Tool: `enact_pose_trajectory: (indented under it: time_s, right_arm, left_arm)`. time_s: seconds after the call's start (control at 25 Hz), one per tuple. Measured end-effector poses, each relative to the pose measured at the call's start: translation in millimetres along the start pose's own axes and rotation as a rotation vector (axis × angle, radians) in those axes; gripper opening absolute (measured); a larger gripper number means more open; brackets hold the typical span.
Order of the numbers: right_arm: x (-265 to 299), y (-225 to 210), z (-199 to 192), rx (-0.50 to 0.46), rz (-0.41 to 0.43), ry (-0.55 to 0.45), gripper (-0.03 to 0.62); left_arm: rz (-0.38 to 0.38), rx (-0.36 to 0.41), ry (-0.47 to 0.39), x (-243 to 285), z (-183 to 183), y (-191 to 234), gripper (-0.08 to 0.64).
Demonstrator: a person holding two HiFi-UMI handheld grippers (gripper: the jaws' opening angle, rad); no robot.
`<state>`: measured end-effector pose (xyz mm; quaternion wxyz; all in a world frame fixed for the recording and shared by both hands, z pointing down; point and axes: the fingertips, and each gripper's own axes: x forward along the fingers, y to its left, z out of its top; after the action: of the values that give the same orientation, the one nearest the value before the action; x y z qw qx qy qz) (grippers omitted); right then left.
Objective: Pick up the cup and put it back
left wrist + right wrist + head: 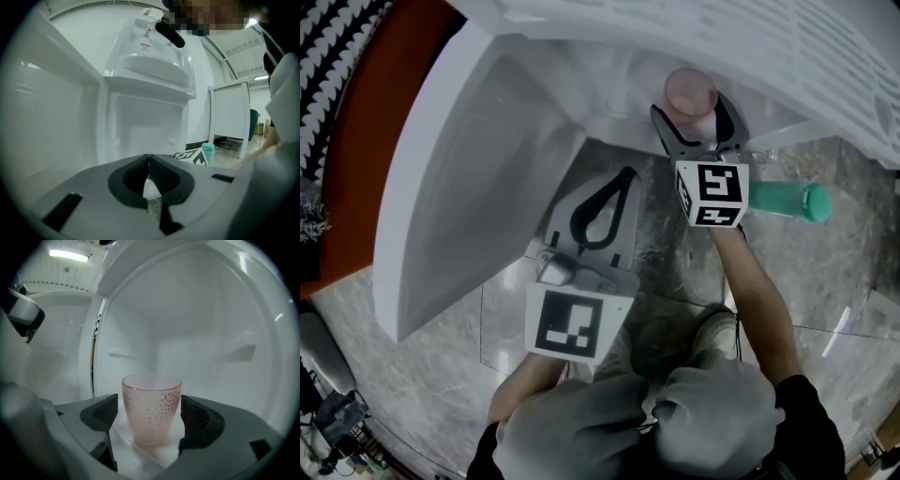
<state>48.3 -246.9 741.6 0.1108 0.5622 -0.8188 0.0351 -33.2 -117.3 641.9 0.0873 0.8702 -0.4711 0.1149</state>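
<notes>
A translucent pink cup (151, 406) with a dotted pattern stands upright on the white shelf (140, 456) inside an open fridge. My right gripper (149, 417) reaches into the compartment with one jaw on each side of the cup. It is open: a narrow gap shows between each pad and the cup wall. From the head view the cup (690, 92) sits just beyond the right gripper (694, 127). My left gripper (602, 211) hangs lower, outside the fridge, shut with nothing in it; its jaw tips meet in the left gripper view (149, 171).
The fridge's white walls (220, 333) close in around the cup, and the open fridge door (459, 206) stands to the left. A teal bottle (787, 201) lies on the marble floor (853, 281) to the right, near a white cabinet (229, 117).
</notes>
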Motion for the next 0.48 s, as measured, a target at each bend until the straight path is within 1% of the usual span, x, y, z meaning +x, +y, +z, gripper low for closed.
enact_pose_trajectory:
  time_s: [0.12,0.28,0.4,0.44,0.48]
  right_arm:
    - [7,-2,-1,0.006,-0.022,0.001,0.408]
    - [18,3,1,-0.092,-0.032,0.001,0.407]
    - [18,2,3,-0.090,-0.027,-0.005,0.405]
    - [17,2,3,-0.091,-0.021,-0.006,0.387]
    - [17,3,3,-0.098,-0.013,-0.006,0.387]
  left_arm:
    - [-0.002,-0.007,0.004,0,-2,0,0.014]
    - [0.010,0.006,0.012,-1,-6,3,0.014]
    - [0.033,-0.007,0.006,-3,-6,8,0.014]
    - [0.039,-0.012,0.004,-3,-6,9,0.014]
    - [0.043,-0.013,0.002,-3,-5,10,0.014]
